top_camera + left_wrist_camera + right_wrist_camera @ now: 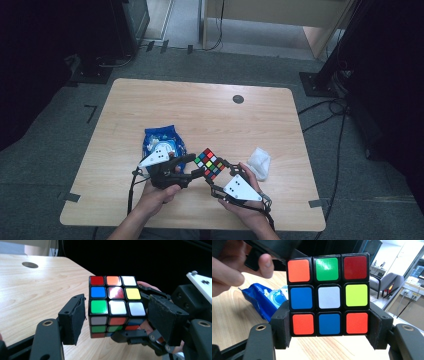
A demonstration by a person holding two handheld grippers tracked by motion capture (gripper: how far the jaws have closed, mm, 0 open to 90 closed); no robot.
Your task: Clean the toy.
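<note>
A scrambled Rubik's cube (210, 163) is held just above the wooden table (200, 110), near its front edge. My right gripper (216, 172) comes in from the lower right and is shut on it. In the right gripper view its pads press both sides of the bottom row of the cube (329, 293). My left gripper (195, 166) reaches in from the left. In the left gripper view its jaws flank the cube (113, 300) with a thin gap at the left pad (75, 320), so it stands open. A hand wraps each gripper.
A blue snack bag (162, 140) lies just behind the left gripper. A white crumpled wad (260, 161) sits right of the cube. A dark round disc (238, 99) marks the far side of the table. Grey carpet and stands surround the table.
</note>
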